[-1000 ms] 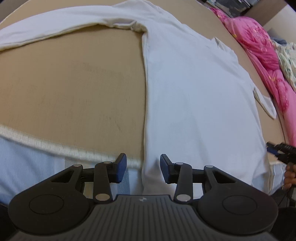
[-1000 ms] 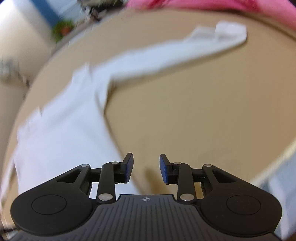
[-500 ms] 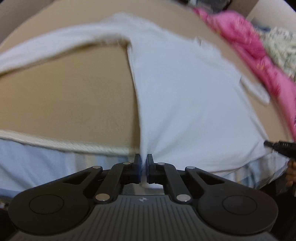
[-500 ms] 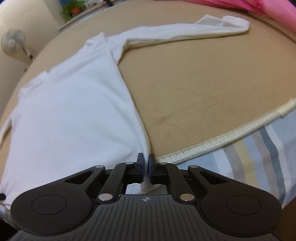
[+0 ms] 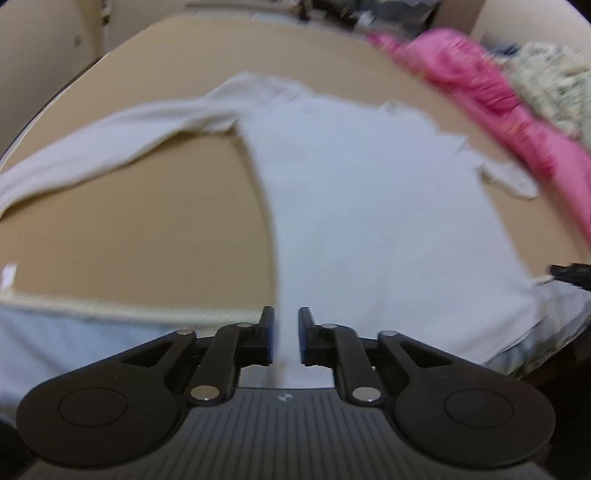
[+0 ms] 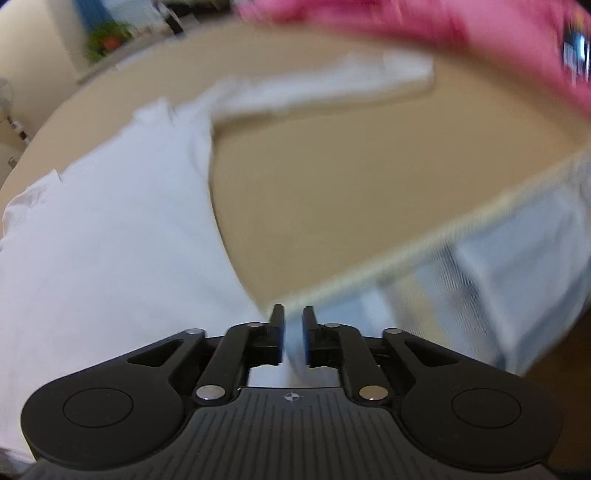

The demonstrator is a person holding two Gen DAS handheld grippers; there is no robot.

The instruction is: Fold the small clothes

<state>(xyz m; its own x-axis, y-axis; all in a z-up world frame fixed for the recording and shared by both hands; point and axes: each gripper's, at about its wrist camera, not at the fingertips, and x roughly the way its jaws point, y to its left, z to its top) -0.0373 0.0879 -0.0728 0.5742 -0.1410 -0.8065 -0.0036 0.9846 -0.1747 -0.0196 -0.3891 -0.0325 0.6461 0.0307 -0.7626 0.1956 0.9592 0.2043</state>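
A white long-sleeved shirt [image 5: 369,206] lies spread flat on a tan mattress [image 5: 147,221], both sleeves stretched out to the sides. My left gripper [image 5: 286,334] is at the shirt's bottom hem, left corner, its jaws a narrow gap apart with white cloth between them. My right gripper [image 6: 293,336] is at the hem's other corner; in its view the shirt [image 6: 110,229] fills the left, and the jaws stand a narrow gap apart with cloth between them. Both views are motion-blurred.
A pink quilt [image 5: 498,103] lies along the far side of the mattress and shows in the right wrist view [image 6: 424,22]. A striped blue sheet [image 6: 498,258] hangs below the mattress edge [image 5: 110,306]. The right gripper's tip [image 5: 570,273] shows at the left view's right edge.
Both grippers were wide open a second ago, then shut on the hem corners. Now the jaws have parted slightly and both views have lifted and tilted, with blur.
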